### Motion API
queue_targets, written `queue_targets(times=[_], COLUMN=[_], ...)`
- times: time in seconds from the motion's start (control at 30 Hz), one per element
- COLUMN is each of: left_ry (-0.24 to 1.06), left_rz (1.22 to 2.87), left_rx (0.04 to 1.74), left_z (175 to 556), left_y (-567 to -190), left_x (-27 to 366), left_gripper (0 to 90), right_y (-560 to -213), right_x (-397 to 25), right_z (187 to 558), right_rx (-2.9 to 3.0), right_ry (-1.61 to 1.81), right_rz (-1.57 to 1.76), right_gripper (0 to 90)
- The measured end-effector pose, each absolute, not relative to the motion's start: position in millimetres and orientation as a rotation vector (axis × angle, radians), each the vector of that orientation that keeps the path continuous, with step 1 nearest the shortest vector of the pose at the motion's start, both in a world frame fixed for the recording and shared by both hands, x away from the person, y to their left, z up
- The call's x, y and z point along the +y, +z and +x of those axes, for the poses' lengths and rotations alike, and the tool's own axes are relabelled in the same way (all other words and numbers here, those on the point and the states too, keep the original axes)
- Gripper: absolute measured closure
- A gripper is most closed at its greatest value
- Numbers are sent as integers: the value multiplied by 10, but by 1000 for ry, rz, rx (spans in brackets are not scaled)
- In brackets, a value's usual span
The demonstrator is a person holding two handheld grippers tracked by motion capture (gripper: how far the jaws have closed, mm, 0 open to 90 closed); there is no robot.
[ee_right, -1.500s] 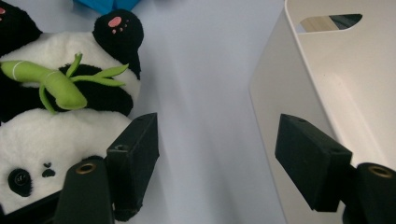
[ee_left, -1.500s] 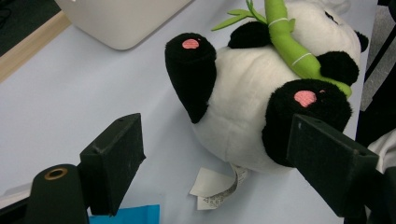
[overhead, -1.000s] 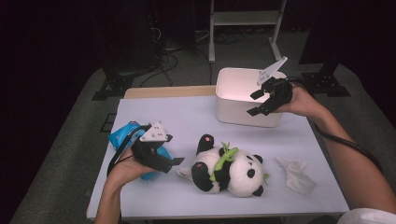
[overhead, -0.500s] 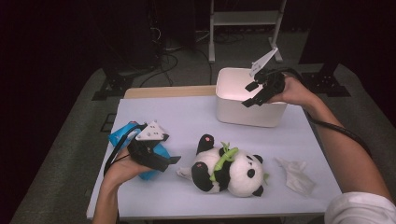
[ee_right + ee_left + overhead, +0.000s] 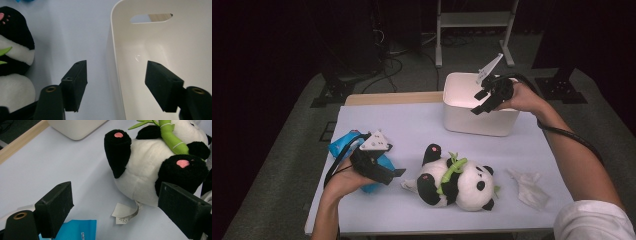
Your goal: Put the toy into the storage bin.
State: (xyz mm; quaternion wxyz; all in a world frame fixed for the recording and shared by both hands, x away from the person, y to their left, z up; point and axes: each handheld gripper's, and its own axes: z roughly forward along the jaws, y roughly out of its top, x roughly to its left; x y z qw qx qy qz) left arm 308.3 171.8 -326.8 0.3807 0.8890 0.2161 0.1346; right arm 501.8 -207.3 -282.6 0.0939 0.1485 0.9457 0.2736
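Note:
A black-and-white panda plush lies on its back on the pale table, with a green bamboo sprig on its chest. My left gripper is open just left of it, above a blue packet. In the left gripper view the open left gripper faces the panda's rump, with its paper tag between the jaws. My right gripper hovers open over the white bin at the back right. In the right gripper view the right gripper straddles the bin's wall.
A crumpled white cloth lies near the table's right front corner. The bin's inside looks empty and has a handle slot. A wooden strip runs along the far table edge. Dark floor, cables and a stand lie beyond.
My right gripper has shifted a little left, from beside the bin's right end to over its near wall. The left gripper and the panda have barely moved.

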Motion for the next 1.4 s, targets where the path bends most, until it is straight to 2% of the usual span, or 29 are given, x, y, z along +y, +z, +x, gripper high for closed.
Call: queue_targets(times=[0.5, 0.87, 1.03, 1.4], left_ry=[340, 333, 334, 322], left_rz=[2273, 2267, 2265, 2259], left_rx=[571, 581, 588, 597], left_z=[3088, 3095, 3098, 3109], left_y=[-3291, -3303, -3310, -3330], left_x=[1768, 1786, 1805, 1814], left_gripper=[110, 105, 103, 101], right_y=[-3041, -3173, -3196, -3190], right_x=[-1979, -1856, -1831, -1744], right_z=[5159, 5190, 5216, 5137], right_rx=[2851, 2905, 2910, 2944], right_ry=[762, 726, 737, 784], right_rz=[433, 387, 380, 328], right_gripper=[528, 807, 860, 869])
